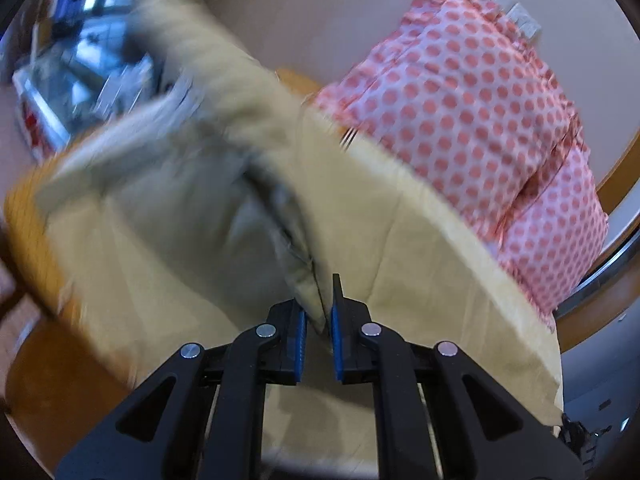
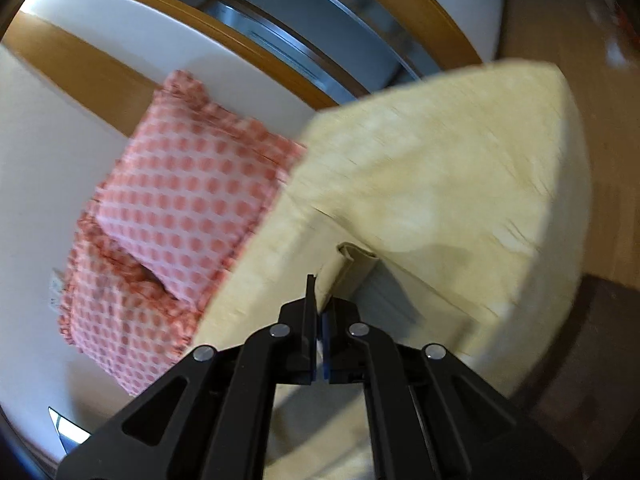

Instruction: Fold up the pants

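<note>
The beige pants [image 1: 168, 216] fill the left wrist view, blurred by motion and lifted in the air. My left gripper [image 1: 320, 312] is shut on a bunched edge of the pants between its blue pads. In the right wrist view the pants [image 2: 440, 184] hang as a wide folded sheet. My right gripper [image 2: 320, 312] is shut on another edge of them, by a small belt loop [image 2: 354, 264].
A pink garment with red dots [image 1: 472, 128] lies behind the pants, also in the right wrist view [image 2: 176, 216]. A white surface with a wooden rim [image 2: 120, 56] lies beyond it. A wooden floor [image 1: 60, 360] is below at the left.
</note>
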